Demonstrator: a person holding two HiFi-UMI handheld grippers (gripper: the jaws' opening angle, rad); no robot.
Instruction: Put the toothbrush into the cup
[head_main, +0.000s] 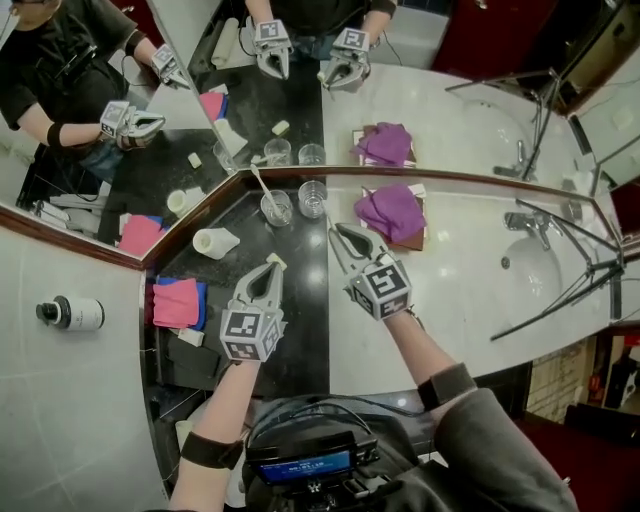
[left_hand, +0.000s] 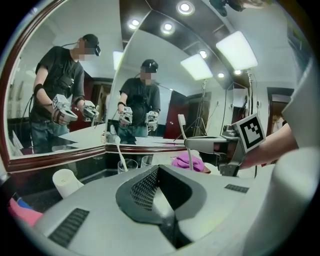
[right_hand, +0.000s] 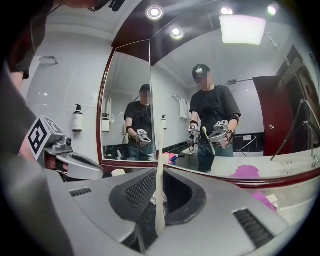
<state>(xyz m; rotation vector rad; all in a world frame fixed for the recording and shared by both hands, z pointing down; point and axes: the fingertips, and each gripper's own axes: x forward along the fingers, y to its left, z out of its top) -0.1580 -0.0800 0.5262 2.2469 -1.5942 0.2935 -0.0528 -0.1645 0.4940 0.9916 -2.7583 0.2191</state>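
My right gripper (head_main: 337, 236) is clenched on a slim cream-white plastic toothbrush (right_hand: 159, 200), pinching it low on the handle. The toothbrush stands almost upright between the jaws. Its long axis runs top to bottom and its bristle head points up toward the ceiling lights.

My left gripper (head_main: 272, 266) is closed tight on nothing, its two pads pressed together.

Both my forearms reach forward from the bottom of the head view, each with a black band at the wrist. The left gripper hangs over the dark stone counter (head_main: 300, 330). The right gripper is angled inward over the seam where the dark stone meets the white counter. Its tip is just short of an empty clear glass cup (head_main: 312, 197). Just beside that cup stands a second clear glass cup (head_main: 277, 209), which has another white toothbrush (head_main: 262, 186) leaning in it.

A crumpled purple cloth (head_main: 392, 212) lies to the right of the cups.

Each gripper carries a cube with black-and-white square markers. A white pump bottle (head_main: 72, 313) on the wall has a label too small to read.
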